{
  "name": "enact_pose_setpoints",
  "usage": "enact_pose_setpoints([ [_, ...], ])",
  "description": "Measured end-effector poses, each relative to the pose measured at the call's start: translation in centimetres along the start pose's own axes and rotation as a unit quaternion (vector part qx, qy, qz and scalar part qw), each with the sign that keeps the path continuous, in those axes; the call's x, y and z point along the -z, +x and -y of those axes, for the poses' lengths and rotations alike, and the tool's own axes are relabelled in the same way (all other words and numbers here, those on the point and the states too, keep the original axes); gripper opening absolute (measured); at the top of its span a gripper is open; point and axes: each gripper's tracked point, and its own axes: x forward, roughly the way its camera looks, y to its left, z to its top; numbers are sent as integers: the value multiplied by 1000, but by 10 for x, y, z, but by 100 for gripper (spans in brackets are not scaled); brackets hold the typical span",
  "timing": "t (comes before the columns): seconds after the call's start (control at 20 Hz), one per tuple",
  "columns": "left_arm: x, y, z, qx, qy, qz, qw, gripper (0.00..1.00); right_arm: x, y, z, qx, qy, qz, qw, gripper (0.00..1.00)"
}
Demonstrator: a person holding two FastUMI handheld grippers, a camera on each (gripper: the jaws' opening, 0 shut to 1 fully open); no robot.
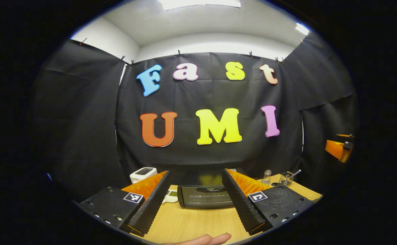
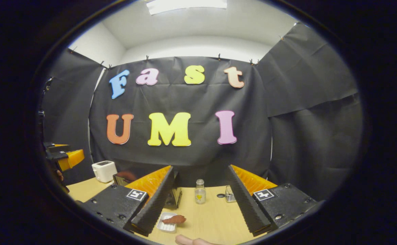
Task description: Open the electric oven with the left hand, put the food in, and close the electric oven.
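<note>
Both grippers' jaws spread wide: left gripper (image 1: 195,200) frames the closed oven (image 1: 205,195) at lower centre, right gripper (image 2: 198,200) above the food (image 2: 174,219) on its tray (image 2: 166,226).

A pale wooden tabletop (image 2: 215,217) carries a few bystanders. At the far left, against the black cloth wall (image 1: 82,119), sits a white toaster (image 2: 104,170) with a dark slotted top. Further right stands a small clear bottle (image 2: 200,191) with a pale cap, upright, with something yellowish in its lower part. Just beside it, to the right, is a little wire basket (image 1: 287,178) with a thin utensil leaning out of it; a small dark round spot lies on the wood between bottle and basket. Overhead, a white ceiling with a bright light panel (image 1: 200,3).
</note>
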Motion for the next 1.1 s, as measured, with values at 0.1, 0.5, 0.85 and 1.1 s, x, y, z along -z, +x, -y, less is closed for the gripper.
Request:
enact_pose_setpoints([
  [0.1,-2,-1,1,6,-8,4,1000,96,-3,-3,1,1,0,4,1000,96],
  [0.5,13,23,11,25,-42,-11,999,96,11,8,7,-2,10,-7,1000,99],
  [0.85,77,108,15,25,-36,-92,995,96,40,28,26,4,51,-28,998,99],
  [1.1,136,165,37,47,-55,-162,984,96,44,33,45,21,44,-32,998,96],
])
